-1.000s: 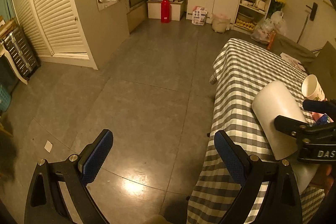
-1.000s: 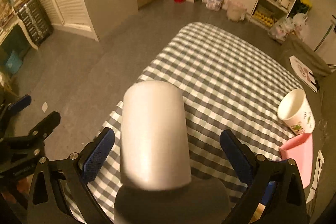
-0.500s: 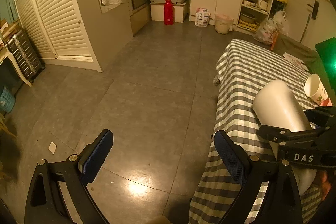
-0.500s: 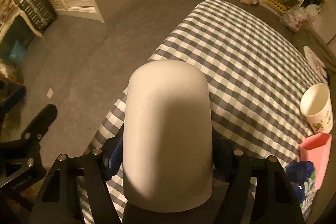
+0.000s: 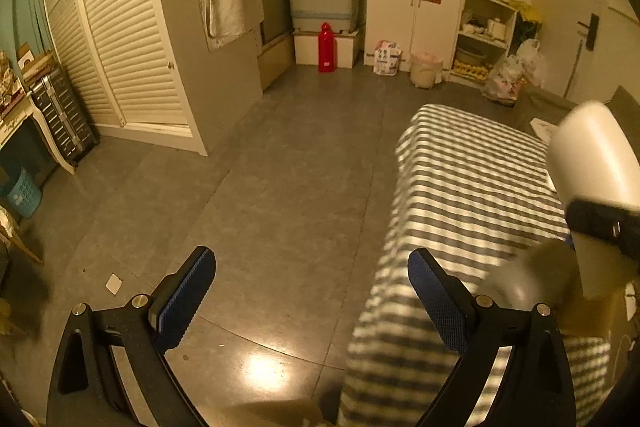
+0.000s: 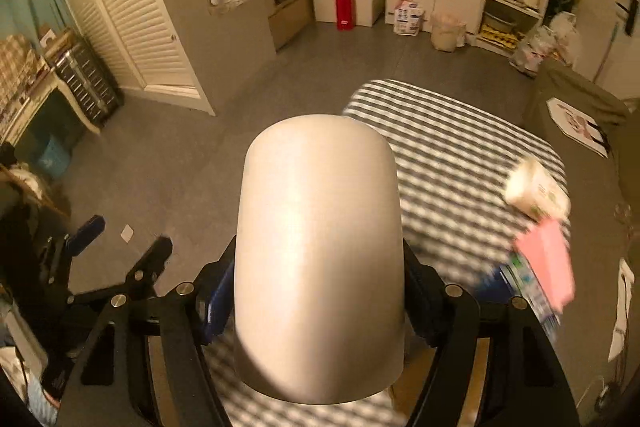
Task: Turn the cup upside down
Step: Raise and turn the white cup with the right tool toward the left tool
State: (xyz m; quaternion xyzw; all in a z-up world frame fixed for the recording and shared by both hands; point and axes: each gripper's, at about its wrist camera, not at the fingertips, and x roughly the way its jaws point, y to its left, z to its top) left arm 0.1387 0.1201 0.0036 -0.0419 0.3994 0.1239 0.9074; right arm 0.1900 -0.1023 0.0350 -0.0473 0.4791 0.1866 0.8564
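Observation:
My right gripper (image 6: 318, 297) is shut on a tall white cup (image 6: 318, 251). It holds the cup off the checked tablecloth (image 6: 460, 155), closed end pointing away from the camera. In the left wrist view the cup (image 5: 592, 155) shows at the right edge, raised and tilted, with the right gripper's black finger across it. My left gripper (image 5: 310, 301) is open and empty, hanging over the floor left of the table (image 5: 472, 187). It also shows at the lower left of the right wrist view (image 6: 124, 239).
A second printed paper cup (image 6: 538, 193) lies on the table's right side next to a pink box (image 6: 546, 263) and a blue packet (image 6: 524, 283). Grey floor (image 5: 280, 167) stretches left of the table. A cabinet and a red bottle (image 5: 326, 47) stand at the back.
My right gripper closed on the white cup and lifted it off the table, raising its view toward the room. My left gripper stayed open and tilted up a little.

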